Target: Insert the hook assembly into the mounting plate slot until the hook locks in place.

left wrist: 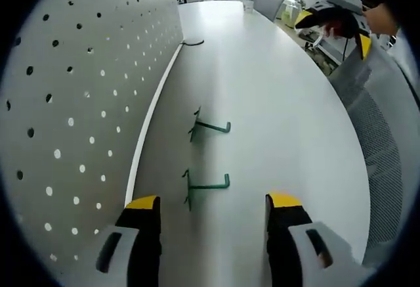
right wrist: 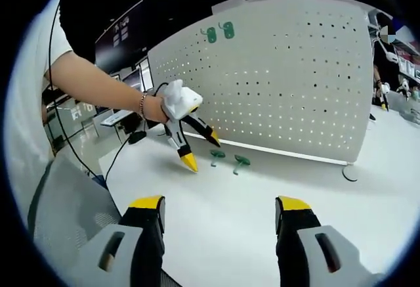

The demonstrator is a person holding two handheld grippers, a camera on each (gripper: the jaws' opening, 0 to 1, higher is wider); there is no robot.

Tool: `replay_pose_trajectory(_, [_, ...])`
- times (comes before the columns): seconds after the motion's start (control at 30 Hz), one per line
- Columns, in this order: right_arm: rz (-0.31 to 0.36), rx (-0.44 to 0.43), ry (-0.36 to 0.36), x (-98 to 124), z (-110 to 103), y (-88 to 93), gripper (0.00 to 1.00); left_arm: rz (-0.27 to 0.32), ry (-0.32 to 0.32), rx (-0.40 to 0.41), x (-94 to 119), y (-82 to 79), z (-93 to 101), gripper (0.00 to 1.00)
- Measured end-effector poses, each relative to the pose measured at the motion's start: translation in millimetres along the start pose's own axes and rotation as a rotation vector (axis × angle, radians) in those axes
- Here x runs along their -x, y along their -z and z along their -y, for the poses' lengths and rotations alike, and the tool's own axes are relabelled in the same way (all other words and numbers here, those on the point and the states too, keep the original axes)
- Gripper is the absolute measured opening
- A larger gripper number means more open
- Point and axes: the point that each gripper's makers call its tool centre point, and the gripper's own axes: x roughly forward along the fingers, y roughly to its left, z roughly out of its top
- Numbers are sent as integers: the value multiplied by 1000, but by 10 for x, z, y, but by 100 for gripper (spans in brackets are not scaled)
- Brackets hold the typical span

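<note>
Left gripper view: two green hooks (left wrist: pixel 209 185) on table (left wrist: pixel 295 123)

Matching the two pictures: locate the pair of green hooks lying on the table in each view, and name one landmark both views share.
Left gripper view: the green hooks lie on the white table just ahead of the left gripper, beside the pegboard.
Right gripper view: the green hooks lie mid-frame at the pegboard's foot, just right of the left gripper.
Shared landmark: the perforated white pegboard.
</note>
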Motion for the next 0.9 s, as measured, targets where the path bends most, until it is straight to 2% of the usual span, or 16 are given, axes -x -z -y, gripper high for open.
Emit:
replay_pose_trajectory(0.17, [7,0,4,-2,11,-28,65,-20,9,-12,-49,30,3,65])
replay_pose_trajectory(0.53, [26,-14,9,11,27,-61,65,1,30,16,-71,-9,-10,62])
replay_pose_trajectory(0.9, [36,-22,12,14,29,-71,64,-2,14,43,-51,13,-68,45])
